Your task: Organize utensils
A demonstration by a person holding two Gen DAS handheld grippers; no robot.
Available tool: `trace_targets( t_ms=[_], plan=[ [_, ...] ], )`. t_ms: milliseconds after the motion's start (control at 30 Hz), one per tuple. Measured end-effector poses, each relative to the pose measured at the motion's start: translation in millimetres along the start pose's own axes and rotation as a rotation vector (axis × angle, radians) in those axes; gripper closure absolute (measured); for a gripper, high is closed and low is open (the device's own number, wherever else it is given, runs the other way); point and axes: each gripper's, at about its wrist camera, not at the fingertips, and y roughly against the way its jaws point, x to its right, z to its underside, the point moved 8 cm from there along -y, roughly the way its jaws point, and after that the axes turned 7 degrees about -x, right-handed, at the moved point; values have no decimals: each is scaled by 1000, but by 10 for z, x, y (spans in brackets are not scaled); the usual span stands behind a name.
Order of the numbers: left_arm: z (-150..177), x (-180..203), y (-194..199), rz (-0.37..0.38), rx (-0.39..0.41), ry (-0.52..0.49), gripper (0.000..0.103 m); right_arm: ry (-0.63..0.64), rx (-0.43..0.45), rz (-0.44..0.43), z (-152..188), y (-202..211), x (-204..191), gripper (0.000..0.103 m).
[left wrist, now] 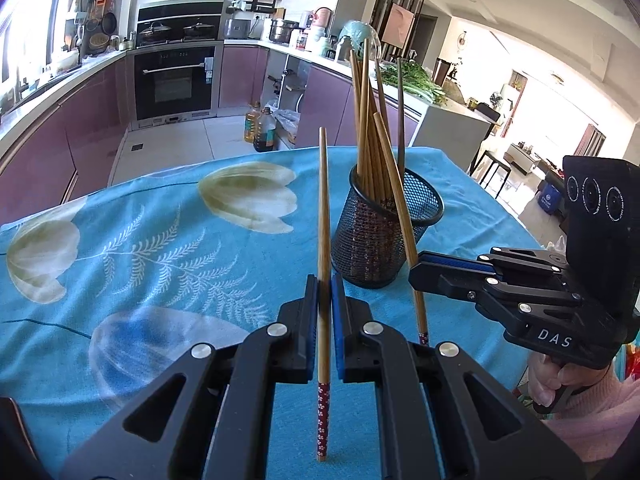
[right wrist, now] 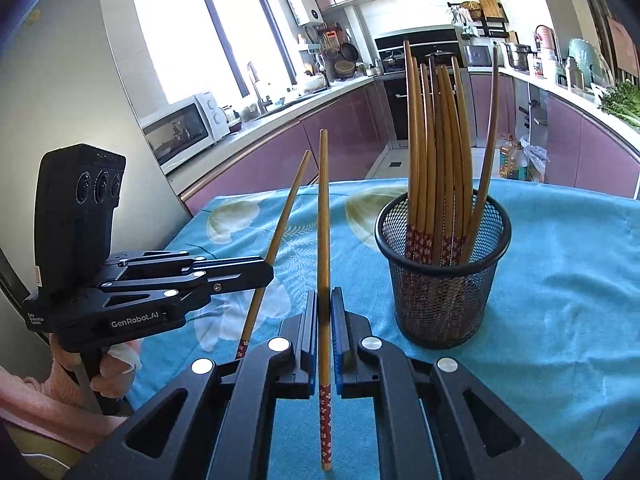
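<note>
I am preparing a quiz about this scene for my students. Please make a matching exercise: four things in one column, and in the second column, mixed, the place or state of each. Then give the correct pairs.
Column one:
1. left gripper
2. right gripper
3. mesh cup
4. tablecloth

Column two:
A. stands upright and contains many chopsticks
B. shut on a chopstick, seen from its own right wrist camera
C. turquoise with a flower print, lying under the cup
D. shut on another chopstick, to the left of the cup

Pairs: 1-D, 2-B, 3-A, 4-C
</note>
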Motion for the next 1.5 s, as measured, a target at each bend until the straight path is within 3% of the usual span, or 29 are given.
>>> trace_targets(
  t_ms=[1500],
  plan=[
    [-204,169,349,104,92,-18,96,53,112,25,-232,343,-29,97]
  ],
)
